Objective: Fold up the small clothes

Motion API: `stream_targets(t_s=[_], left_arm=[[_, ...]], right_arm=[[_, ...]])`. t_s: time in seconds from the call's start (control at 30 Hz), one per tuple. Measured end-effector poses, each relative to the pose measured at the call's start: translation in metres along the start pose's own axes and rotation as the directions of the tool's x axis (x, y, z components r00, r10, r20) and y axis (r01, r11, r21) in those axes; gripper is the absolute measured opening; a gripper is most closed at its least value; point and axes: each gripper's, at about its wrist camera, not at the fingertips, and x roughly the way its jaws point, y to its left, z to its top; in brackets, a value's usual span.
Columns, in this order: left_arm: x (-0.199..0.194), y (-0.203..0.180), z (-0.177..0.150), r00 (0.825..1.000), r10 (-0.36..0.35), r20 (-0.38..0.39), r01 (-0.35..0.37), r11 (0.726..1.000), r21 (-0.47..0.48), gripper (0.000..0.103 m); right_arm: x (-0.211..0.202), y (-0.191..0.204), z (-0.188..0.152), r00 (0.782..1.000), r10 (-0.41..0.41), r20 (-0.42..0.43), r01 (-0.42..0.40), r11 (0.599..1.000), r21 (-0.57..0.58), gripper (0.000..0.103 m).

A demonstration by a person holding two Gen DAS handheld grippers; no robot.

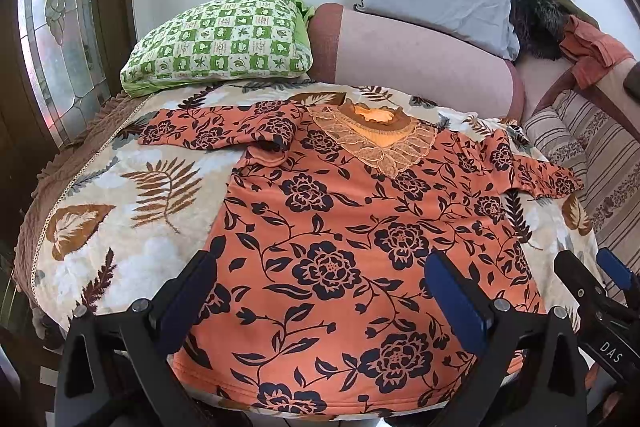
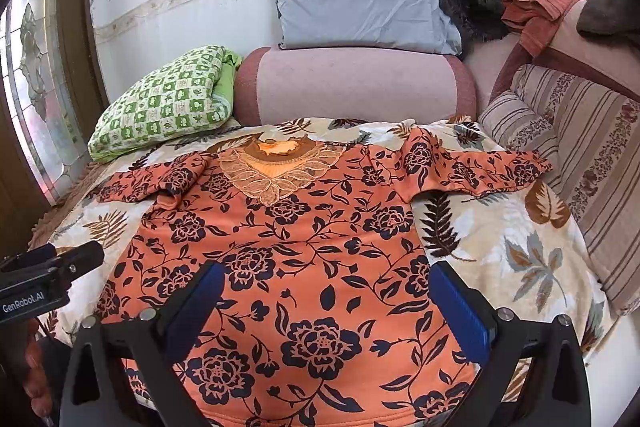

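The orange floral top lies spread face-up on the leaf-print blanket covering the bed, hem nearest. Both the left gripper and right gripper hover over the hem, jaws spread and empty. Soft, light knit: likely best pinched at sleeves or hem corners. Open blanket flanks both sides.

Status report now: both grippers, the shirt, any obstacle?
Left hand-held gripper open, empty. Right hand-held gripper open, empty. Shirt flat on blanket, unfolded. Nothing on it.
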Motion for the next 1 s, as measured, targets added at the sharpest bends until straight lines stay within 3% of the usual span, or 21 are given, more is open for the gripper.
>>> stream_targets(t_s=[1.0], left_arm=[[0.0036, 0.0032, -0.0036, 1.0, 0.012, -0.01, -0.012, 1.0, 0.002, 0.103]], right_arm=[[0.0014, 0.0088, 0.0041, 1.0, 0.004, 0.002, -0.004, 1.0, -0.014, 0.103]])
